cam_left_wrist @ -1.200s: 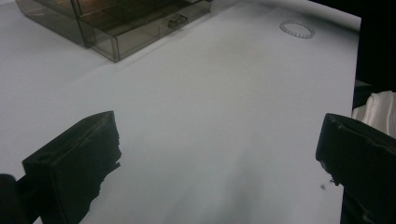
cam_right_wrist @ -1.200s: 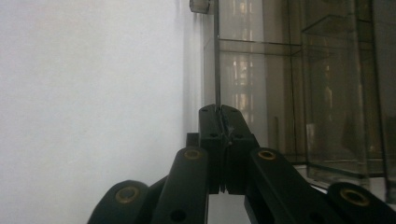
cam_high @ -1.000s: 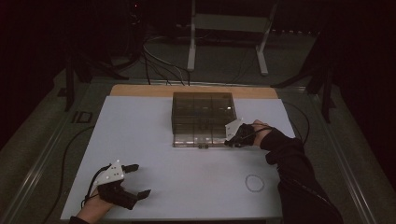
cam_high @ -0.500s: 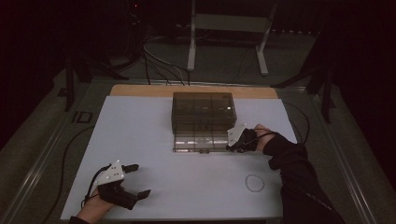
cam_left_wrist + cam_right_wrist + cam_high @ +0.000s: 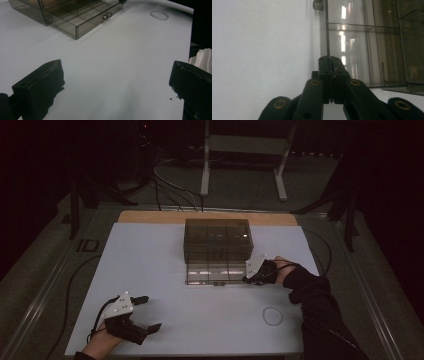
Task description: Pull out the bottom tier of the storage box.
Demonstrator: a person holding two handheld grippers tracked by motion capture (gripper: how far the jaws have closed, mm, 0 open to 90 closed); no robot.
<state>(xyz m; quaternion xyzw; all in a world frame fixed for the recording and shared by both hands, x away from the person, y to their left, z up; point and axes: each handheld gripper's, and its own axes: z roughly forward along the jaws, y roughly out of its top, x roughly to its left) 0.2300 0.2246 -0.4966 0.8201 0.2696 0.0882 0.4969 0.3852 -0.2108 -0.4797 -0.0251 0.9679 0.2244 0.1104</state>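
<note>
The left gripper (image 5: pixel 142 312) is resting wide open, holding nothing, near the front-left edge of the smooth white table (image 5: pixel 150 260), with much free surface around. In the middle, the clear plastic drawer box (image 5: pixel 217 239) is standing with its bottom drawer (image 5: pixel 215 272) pulled out. The right gripper (image 5: pixel 248 277) is pinching the drawer's front wall. A small ring (image 5: pixel 272 316) is lying near the front-right edge.

A dim laboratory or recording bay is indicated. A white-topped wooden table (image 5: pixel 150 270) stands on grey flooring; black cables (image 5: pixel 170 185) are trailed at eleven o'clock, and a white metal stand frame (image 5: pixel 245 165) is seen at twelve o'clock.
</note>
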